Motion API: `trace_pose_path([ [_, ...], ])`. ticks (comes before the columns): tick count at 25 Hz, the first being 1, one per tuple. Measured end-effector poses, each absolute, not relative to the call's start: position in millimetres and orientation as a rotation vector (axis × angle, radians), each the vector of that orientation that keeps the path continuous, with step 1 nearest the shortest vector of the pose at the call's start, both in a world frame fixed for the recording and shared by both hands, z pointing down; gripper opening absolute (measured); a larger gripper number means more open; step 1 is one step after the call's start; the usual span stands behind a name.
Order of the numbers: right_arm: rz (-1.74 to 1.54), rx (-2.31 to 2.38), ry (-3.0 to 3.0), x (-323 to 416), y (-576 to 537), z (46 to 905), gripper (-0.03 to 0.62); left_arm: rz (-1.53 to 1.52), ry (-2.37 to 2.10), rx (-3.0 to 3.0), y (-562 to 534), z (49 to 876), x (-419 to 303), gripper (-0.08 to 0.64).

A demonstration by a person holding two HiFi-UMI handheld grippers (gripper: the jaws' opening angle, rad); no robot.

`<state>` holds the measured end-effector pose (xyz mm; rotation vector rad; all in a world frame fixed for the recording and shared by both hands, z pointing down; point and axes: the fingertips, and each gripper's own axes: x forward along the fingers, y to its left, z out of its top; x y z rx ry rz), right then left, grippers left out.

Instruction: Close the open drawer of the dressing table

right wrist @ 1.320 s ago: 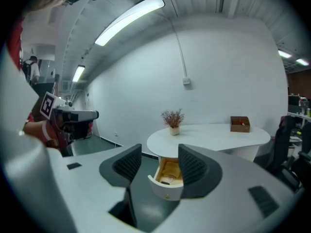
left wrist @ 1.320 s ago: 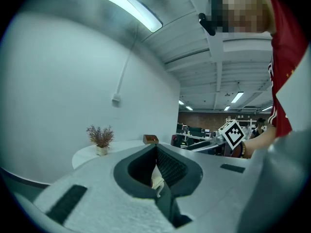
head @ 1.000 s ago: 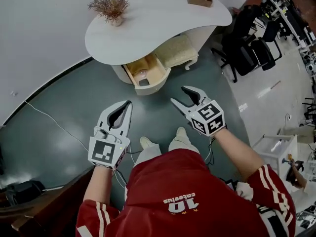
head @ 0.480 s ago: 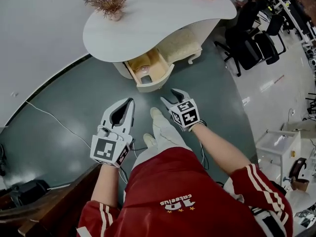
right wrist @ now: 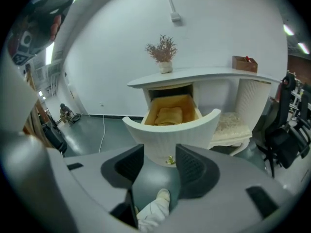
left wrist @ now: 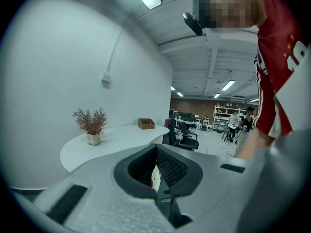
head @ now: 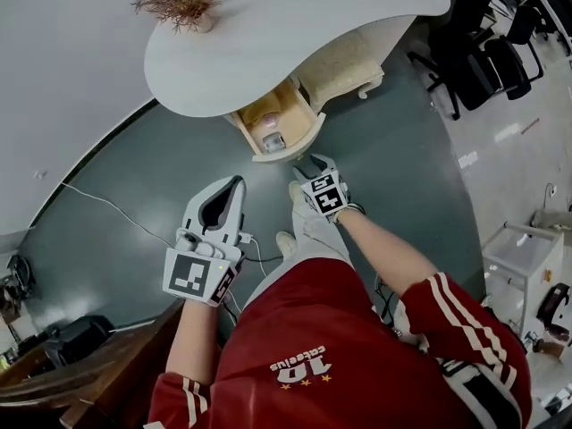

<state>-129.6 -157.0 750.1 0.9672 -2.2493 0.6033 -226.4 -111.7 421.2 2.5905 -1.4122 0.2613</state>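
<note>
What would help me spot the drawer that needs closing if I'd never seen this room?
Find the white dressing table with the curved top. Under that top, beside the cushioned stool, the drawer sticks out. It alone has a tan inside and a small gold knob.

A red shirt (head: 357, 329) worn by the person carries a white number 10 (head: 292, 370) on its back, seen upside down from the head view. A small white word (head: 304, 355) next to the number is too small to read reliably.
</note>
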Motion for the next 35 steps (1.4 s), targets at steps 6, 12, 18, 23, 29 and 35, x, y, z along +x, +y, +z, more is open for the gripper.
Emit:
trace_pose_path([
  [6, 0.661, 0.987, -2.156, -133, -172, 802, 0.195, 0.331, -1.388, 2.548, -131, 442, -226, 0.000],
  [12, 0.658, 0.976, -2.110, -135, -180, 843, 0.192, 0.395, -1.374, 2.510, -140, 472, -228, 0.000],
  [18, 0.616, 0.977, -2.109, -136, -184, 859, 0.186, 0.442, -1.386, 2.448, -142, 507, -240, 0.000],
  [23, 0.612, 1.018, -2.112, -140, -186, 861, 0.155, 0.473, -1.381, 2.374, -145, 541, -255, 0.000],
  [29, 0.596, 1.059, -2.107, -137, -183, 863, 0.118, 0.448, -1.332, 2.346, -149, 544, -239, 0.000],
  [35, 0.588, 1.048, -2.102, -137, -183, 863, 0.112, 0.404, -1.296, 2.363, -143, 534, -222, 0.000],
])
